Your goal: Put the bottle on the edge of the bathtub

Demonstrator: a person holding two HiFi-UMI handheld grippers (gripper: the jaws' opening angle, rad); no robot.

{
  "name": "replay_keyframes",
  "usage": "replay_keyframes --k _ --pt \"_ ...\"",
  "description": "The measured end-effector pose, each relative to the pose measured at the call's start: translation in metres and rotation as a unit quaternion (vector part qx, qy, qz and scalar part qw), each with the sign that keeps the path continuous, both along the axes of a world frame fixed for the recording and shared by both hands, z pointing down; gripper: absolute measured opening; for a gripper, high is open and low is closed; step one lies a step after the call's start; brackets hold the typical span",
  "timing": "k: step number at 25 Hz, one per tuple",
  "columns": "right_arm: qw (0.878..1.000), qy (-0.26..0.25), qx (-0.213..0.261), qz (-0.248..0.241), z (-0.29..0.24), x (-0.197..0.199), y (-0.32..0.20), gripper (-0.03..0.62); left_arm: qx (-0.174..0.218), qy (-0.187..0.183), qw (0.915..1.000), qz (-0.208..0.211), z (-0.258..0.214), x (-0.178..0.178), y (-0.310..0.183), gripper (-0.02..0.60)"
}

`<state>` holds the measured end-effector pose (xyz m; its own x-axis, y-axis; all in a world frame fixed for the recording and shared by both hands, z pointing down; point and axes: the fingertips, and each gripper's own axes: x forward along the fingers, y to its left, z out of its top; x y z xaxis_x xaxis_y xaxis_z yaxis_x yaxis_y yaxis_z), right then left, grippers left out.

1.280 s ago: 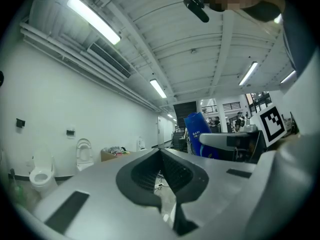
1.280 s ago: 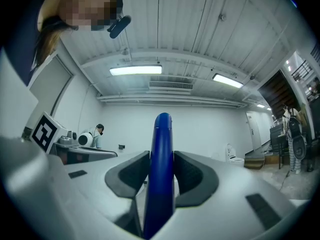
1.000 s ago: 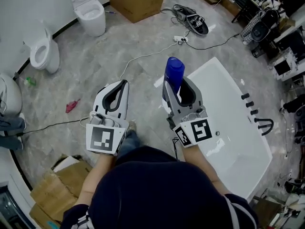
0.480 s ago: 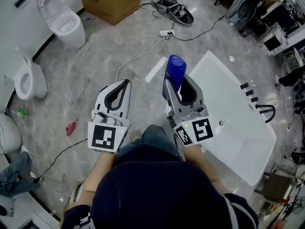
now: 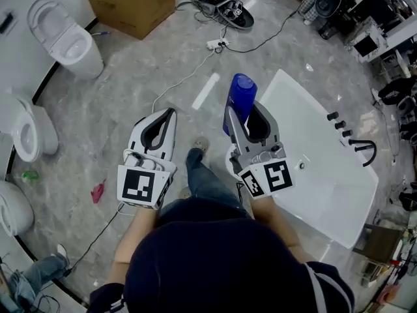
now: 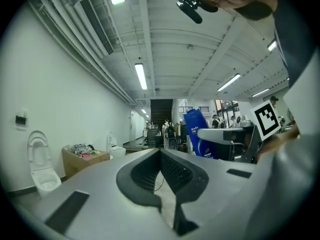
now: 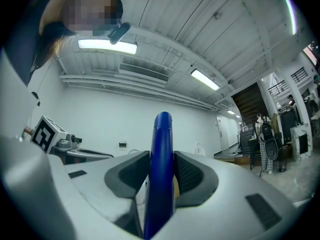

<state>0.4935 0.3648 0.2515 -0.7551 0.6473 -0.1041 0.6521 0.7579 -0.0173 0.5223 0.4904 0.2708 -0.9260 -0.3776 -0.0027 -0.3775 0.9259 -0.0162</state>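
Room evenly lit by ceiling strip lights [image 6: 141,76]; soft shadows cast; gripper views strongly bowed, vignetted at edges.

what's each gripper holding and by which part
Right gripper: tall blue plastic bottle, clamped across its flat faces at the body, one end poking past the tips. Left gripper: nothing, jaws shut.
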Motion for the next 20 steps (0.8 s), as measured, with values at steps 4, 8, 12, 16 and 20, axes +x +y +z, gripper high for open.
replay_keyframes --k 4,8,12,16,20 --pt "1.000 -0.004 -0.003 0.013 0.003 -0.050 -0.004 0.164 -0.010 -0.003 0.9998 0.017 0.000 -0.054 -0.003 0.023" --pt "0.999 0.001 -0.010 0.031 0.005 -0.112 -0.012 0.164 -0.011 -0.006 0.9991 0.041 -0.003 -0.122 -0.012 0.023" --pt "0.998 0.004 -0.009 0.056 -0.001 -0.174 -0.034 0.164 -0.015 -0.002 0.9973 0.072 -0.008 -0.191 -0.034 0.023" --pt "0.996 0.001 -0.010 0.090 -0.008 -0.231 -0.060 0.164 -0.010 -0.005 0.9943 0.106 -0.014 -0.254 -0.056 0.023" --pt "0.991 0.001 -0.011 0.130 -0.008 -0.266 -0.089 0.164 -0.001 -0.004 0.9903 0.139 -0.013 -0.298 -0.082 0.023"
